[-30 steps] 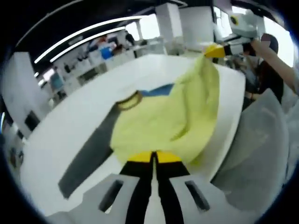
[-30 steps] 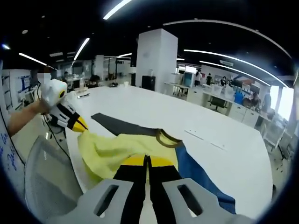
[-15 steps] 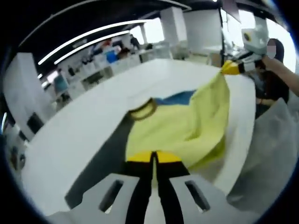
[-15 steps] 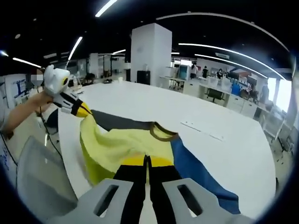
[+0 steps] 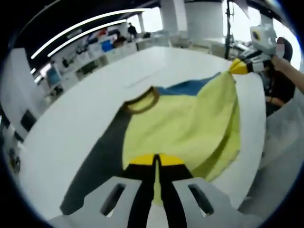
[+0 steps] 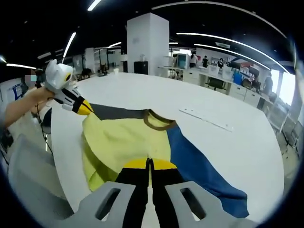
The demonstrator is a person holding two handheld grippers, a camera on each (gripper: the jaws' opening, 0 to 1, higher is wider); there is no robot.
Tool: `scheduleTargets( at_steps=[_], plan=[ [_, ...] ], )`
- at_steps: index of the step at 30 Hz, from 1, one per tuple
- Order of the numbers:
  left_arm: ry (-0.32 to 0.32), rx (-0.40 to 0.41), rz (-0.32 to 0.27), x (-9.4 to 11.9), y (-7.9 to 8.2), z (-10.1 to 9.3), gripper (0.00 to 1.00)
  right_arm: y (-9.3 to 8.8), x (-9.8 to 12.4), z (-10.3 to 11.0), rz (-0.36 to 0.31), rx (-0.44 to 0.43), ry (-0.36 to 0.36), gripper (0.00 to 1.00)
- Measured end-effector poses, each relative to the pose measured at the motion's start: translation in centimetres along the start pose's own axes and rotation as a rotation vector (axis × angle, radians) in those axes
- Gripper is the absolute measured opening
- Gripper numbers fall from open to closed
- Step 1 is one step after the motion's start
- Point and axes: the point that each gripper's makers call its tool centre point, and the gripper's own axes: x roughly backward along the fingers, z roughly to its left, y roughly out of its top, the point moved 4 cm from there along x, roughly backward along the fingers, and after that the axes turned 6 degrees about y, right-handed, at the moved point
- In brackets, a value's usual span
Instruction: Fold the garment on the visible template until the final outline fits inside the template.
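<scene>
A shirt with a yellow body (image 5: 180, 128), brown collar (image 5: 141, 100), dark grey sleeve (image 5: 97, 166) and blue sleeve (image 5: 187, 88) lies spread on a white table (image 5: 71, 137). My left gripper (image 5: 155, 164) is shut on the yellow hem at one corner. My right gripper (image 5: 236, 66), in a person's hand, pinches the hem's other corner at the upper right. In the right gripper view the right gripper (image 6: 149, 166) is shut on the yellow body (image 6: 123, 137), and the left gripper (image 6: 85, 108) holds the far corner. The hem sags over the table's edge between them.
A thin pale strip (image 6: 204, 118) lies on the table (image 6: 237, 147) beyond the collar (image 6: 158, 121). A pale mesh chair (image 6: 28, 175) stands off the table's near edge, also seen as the chair (image 5: 280, 156). Desks, a white pillar (image 6: 147, 45) and people fill the background.
The two grippers have drawn the hem apart and the bunched yellow body now lies flatter and wider. Both sleeves and the collar show more fully.
</scene>
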Motion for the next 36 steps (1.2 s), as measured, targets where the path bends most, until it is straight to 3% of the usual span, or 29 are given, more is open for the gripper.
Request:
scheduleTargets(
  at_steps=[13, 20, 29, 34, 36],
  plan=[
    [-0.016, 0.035, 0.058, -4.3, -0.6, 2.4, 0.0, -2.8, -4.0, -3.8, 0.088, -0.041, -0.002, 0.01],
    [-0.064, 0.143, 0.072, -6.4, -1.1, 3.1, 0.0, -4.0, -5.7, -5.7, 0.103, -0.099, -0.002, 0.01],
    [-0.045, 0.213, 0.109, -8.2, -2.5, 4.1, 0.0, -5.7, -7.0, -7.1, 0.134, -0.145, -0.01, 0.01],
    [-0.034, 0.19, 0.094, -7.7, -2.1, 3.5, 0.0, -6.4, -7.5, -7.2, 0.146, -0.167, -0.009, 0.01],
    [-0.036, 0.142, 0.09, -7.3, -1.7, 2.8, 0.0, -6.7, -7.6, -7.2, 0.148, -0.173, -0.009, 0.01]
  ],
)
